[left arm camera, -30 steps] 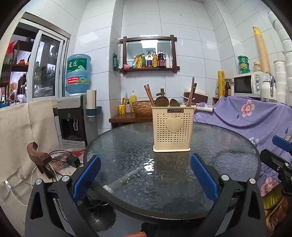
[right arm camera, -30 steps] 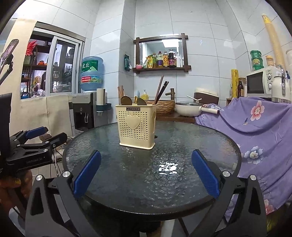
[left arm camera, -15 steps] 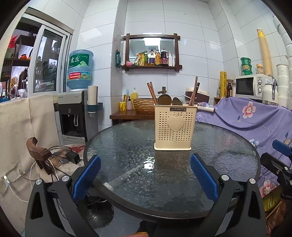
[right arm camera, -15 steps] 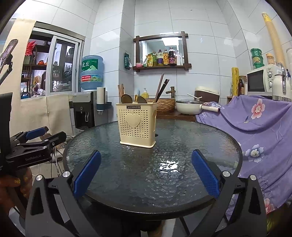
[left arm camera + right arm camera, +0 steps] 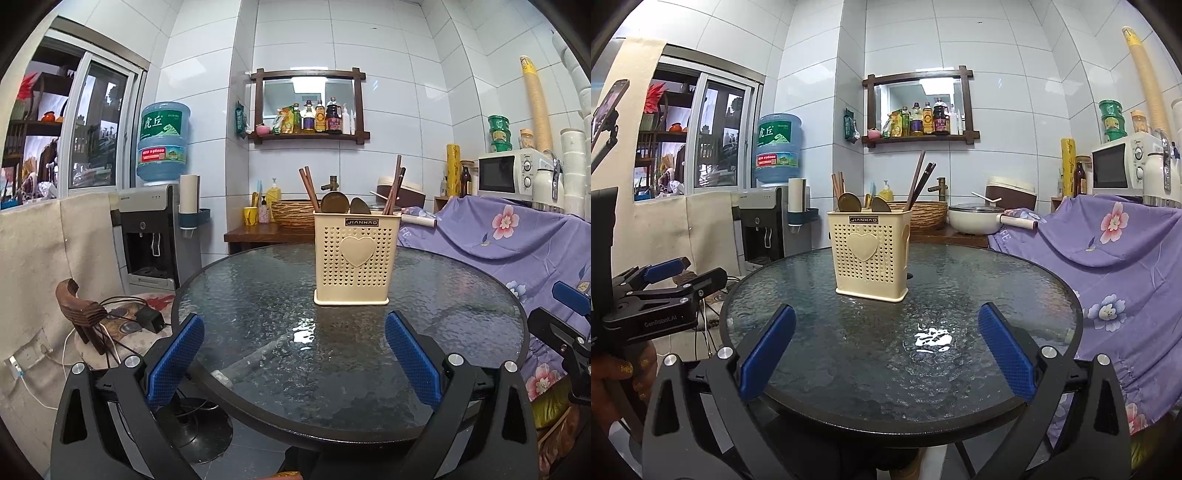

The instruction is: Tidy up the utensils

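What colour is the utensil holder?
Cream holder, perforated, with a raised heart on the front; clearest in the left wrist view.

One utensil holder [image 5: 356,258]; two spoons [image 5: 334,202]; four chopsticks [image 5: 308,186]; one table [image 5: 258,295].

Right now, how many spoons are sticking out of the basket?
2. Both spoons poke up side by side in the middle of the basket: the bigger one on the left, the smaller one on the right. More may be hidden inside.

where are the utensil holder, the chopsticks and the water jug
utensil holder [image 5: 356,254], left wrist view, on its heart emblem
chopsticks [image 5: 918,182], right wrist view, on the leaning shafts
water jug [image 5: 162,142], left wrist view, on its label
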The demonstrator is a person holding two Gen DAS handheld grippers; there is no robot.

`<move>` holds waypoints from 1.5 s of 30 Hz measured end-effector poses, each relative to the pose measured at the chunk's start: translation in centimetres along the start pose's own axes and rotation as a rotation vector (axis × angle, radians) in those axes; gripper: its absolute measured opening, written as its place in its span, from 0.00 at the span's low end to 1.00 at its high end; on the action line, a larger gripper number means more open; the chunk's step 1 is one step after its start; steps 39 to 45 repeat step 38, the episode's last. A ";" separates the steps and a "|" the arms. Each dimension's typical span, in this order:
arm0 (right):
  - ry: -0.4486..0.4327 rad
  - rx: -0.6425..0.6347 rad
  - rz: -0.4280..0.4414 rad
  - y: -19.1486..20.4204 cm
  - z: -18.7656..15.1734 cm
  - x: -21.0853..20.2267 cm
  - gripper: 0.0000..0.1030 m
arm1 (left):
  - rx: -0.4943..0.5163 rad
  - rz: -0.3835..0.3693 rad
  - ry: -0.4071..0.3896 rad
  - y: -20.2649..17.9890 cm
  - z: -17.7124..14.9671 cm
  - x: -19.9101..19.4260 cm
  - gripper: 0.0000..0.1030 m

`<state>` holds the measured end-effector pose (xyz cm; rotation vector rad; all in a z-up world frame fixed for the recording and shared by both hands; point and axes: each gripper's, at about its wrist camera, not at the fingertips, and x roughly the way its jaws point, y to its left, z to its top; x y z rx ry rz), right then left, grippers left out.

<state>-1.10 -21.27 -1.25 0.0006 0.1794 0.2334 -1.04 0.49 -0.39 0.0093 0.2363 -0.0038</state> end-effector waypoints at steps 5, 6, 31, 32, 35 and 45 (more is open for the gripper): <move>0.004 0.000 0.003 -0.1 0.0 0.1 0.95 | 0.002 -0.003 0.001 -0.1 0.0 0.0 0.94; 0.004 0.001 0.004 -0.1 0.0 0.1 0.95 | 0.003 -0.004 0.001 -0.1 0.1 -0.1 0.94; 0.002 0.000 0.010 0.1 0.2 0.1 0.95 | 0.007 -0.019 0.004 -0.5 0.1 -0.3 0.94; 0.002 -0.001 0.010 0.1 0.2 0.1 0.95 | 0.007 -0.018 0.004 -0.5 0.1 -0.2 0.94; 0.005 0.000 0.011 0.2 0.1 0.1 0.95 | 0.007 -0.018 0.006 -0.4 0.1 -0.2 0.94; 0.006 0.000 0.012 0.2 0.1 0.1 0.95 | 0.006 -0.014 0.011 -0.6 0.0 -0.2 0.94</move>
